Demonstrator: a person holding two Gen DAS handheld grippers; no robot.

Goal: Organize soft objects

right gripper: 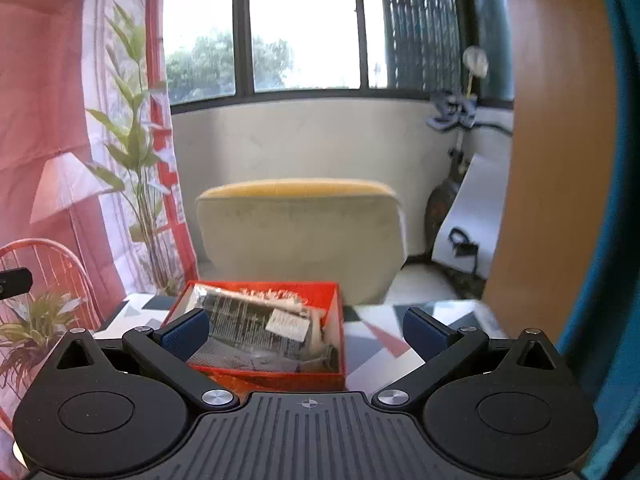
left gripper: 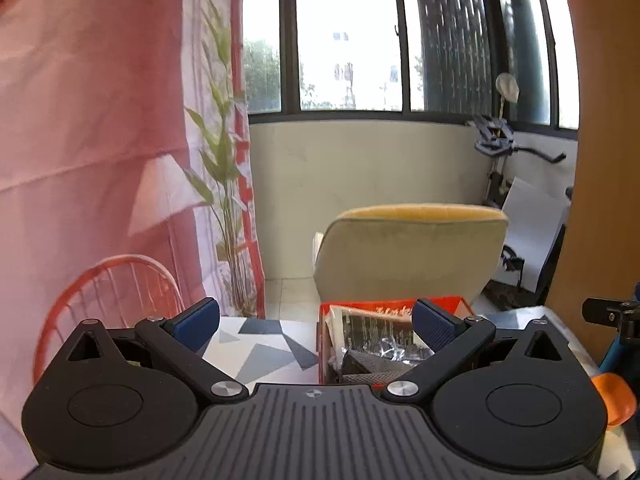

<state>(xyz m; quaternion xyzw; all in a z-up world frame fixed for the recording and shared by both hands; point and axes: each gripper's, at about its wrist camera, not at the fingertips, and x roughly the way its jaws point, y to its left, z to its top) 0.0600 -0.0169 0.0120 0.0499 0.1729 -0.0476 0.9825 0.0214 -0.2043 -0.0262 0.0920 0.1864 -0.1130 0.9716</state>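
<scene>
An open red box (right gripper: 325, 295) stands on a table with a grey, white and red geometric cloth (right gripper: 376, 344). It holds plastic-wrapped packets (right gripper: 256, 320) with dark and white print. The box also shows in the left wrist view (left gripper: 452, 303), with the packets (left gripper: 376, 336) inside. My left gripper (left gripper: 316, 322) is open and empty, above the table just short of the box. My right gripper (right gripper: 306, 330) is open and empty, with its left finger over the box's near left corner.
A beige and yellow armchair (right gripper: 300, 232) stands behind the table. A red wire chair (left gripper: 116, 292) and a tall plant (left gripper: 224, 168) are on the left. A small potted plant (right gripper: 32, 320) sits at the table's left. A wooden panel (right gripper: 552, 160) rises on the right.
</scene>
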